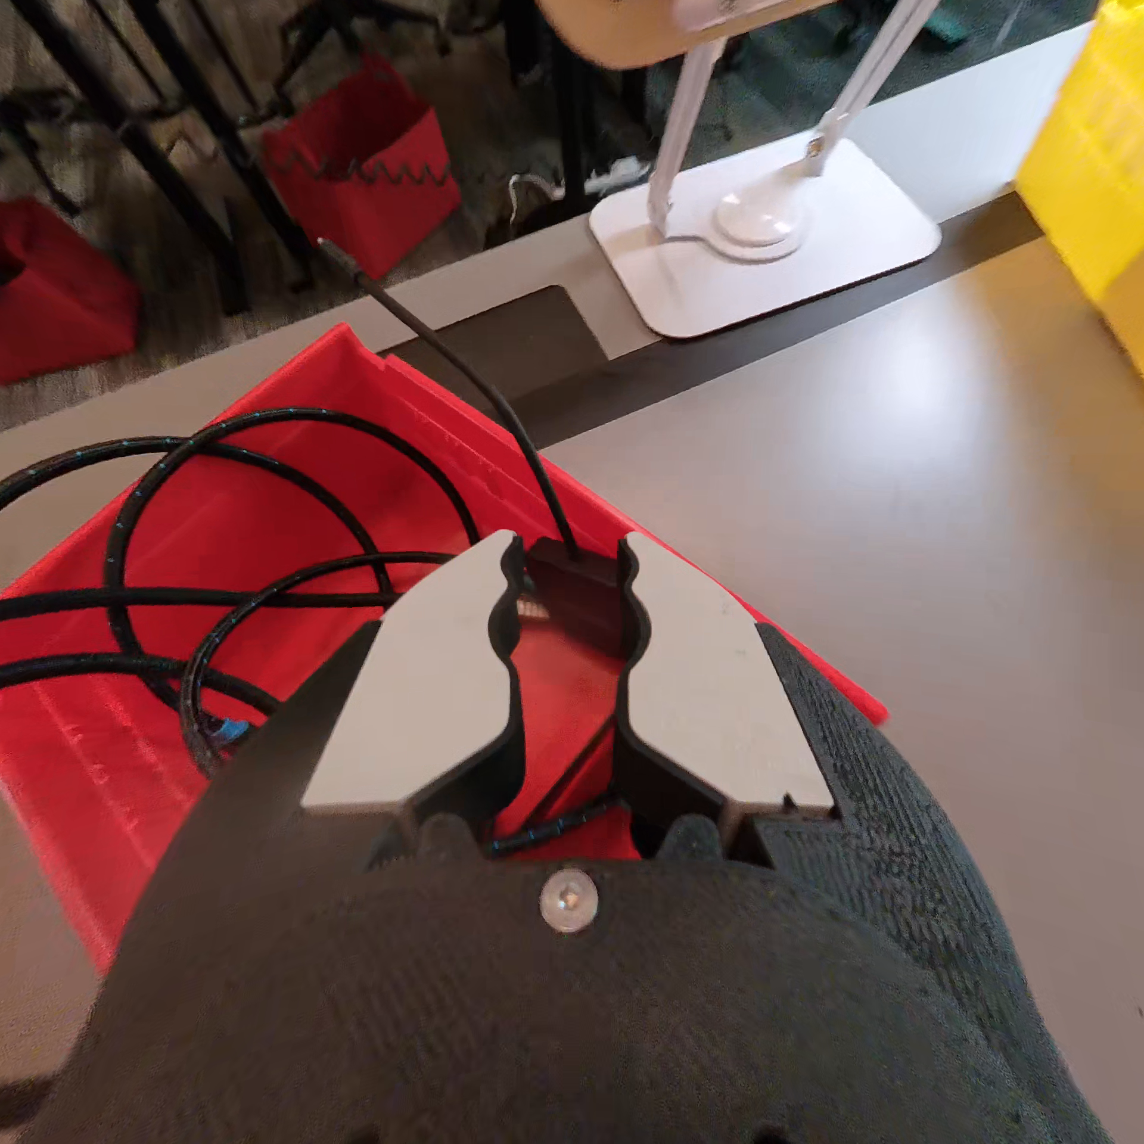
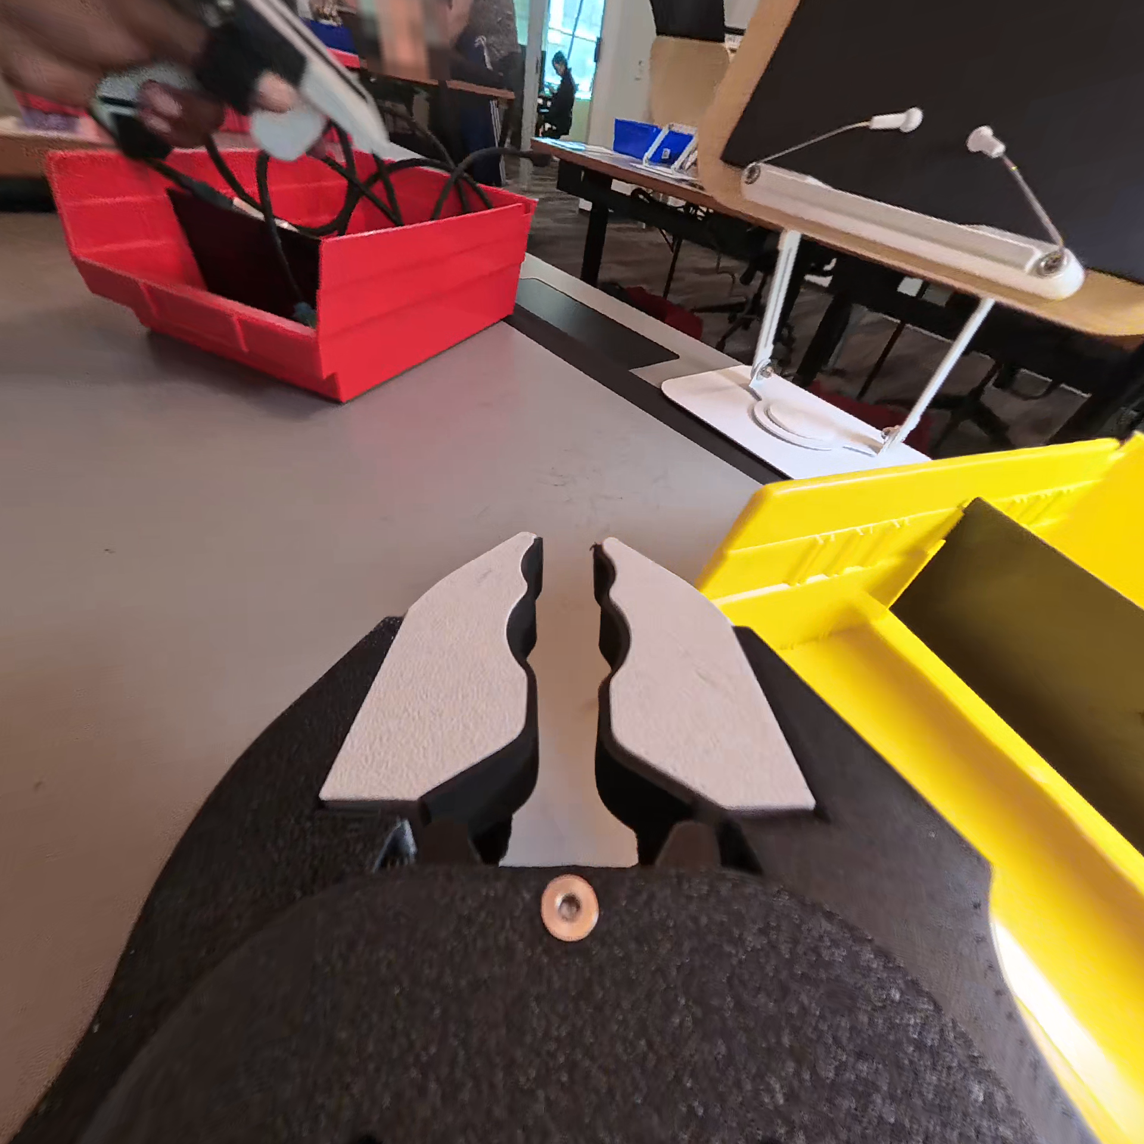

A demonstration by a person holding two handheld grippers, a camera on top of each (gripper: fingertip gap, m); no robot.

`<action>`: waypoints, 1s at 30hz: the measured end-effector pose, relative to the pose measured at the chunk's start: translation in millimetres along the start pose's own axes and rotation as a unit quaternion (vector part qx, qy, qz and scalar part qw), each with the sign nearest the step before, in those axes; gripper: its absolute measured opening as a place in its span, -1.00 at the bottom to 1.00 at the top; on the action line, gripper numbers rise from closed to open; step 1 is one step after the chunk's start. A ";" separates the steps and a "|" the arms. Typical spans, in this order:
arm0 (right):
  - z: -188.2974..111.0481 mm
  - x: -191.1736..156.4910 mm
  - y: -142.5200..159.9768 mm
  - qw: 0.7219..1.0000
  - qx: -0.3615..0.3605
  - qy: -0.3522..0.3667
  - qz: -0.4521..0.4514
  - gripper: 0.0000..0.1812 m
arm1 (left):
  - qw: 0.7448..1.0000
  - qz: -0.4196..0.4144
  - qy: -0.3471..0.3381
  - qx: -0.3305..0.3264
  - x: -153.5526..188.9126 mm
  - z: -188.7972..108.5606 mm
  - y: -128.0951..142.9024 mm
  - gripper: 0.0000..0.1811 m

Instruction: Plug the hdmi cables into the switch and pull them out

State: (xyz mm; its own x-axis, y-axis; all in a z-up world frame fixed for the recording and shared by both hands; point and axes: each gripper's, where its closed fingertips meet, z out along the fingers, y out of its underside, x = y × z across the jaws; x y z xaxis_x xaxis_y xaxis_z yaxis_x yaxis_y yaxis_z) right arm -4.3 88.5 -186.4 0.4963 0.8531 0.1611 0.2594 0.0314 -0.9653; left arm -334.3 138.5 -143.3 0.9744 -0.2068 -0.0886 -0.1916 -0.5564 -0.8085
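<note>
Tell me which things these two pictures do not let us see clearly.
- Switch: left wrist view, mostly hidden between the left gripper fingers; ports unseen.
- Cable plug ends: hidden under the gripper body.
- Yellow bin: right wrist view, cut by the edge.
- Left gripper in the right wrist view: blurred.

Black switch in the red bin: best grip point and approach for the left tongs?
Grip the switch across its two long flat sides, coming from above into the red bin. The thin cable leaves its far end, so stay on the near body. The left tongs already straddle it there.
</note>
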 end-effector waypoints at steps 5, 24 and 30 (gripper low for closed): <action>3.0 -9.1 6.6 1.000 -0.004 -0.019 0.004 -0.89 | 0.998 -0.040 0.003 -0.058 -11.3 38.3 4.4 -0.69; -2.8 -3.4 -5.9 1.000 0.024 0.002 0.014 -0.97 | 0.991 0.005 0.016 0.133 10.7 -42.0 -88.3 -0.94; -4.8 -2.4 -66.0 0.997 0.083 0.010 0.000 -0.96 | 0.953 0.040 0.122 0.275 72.4 -125.6 -152.4 -0.95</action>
State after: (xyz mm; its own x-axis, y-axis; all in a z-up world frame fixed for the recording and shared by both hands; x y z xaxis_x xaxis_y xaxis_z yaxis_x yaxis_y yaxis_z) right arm -18.6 81.9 -122.0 0.5125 0.8431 0.1631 0.1196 0.1180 -0.9858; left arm -249.4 107.2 46.6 0.8903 -0.4486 -0.0784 -0.1072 -0.0391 -0.9935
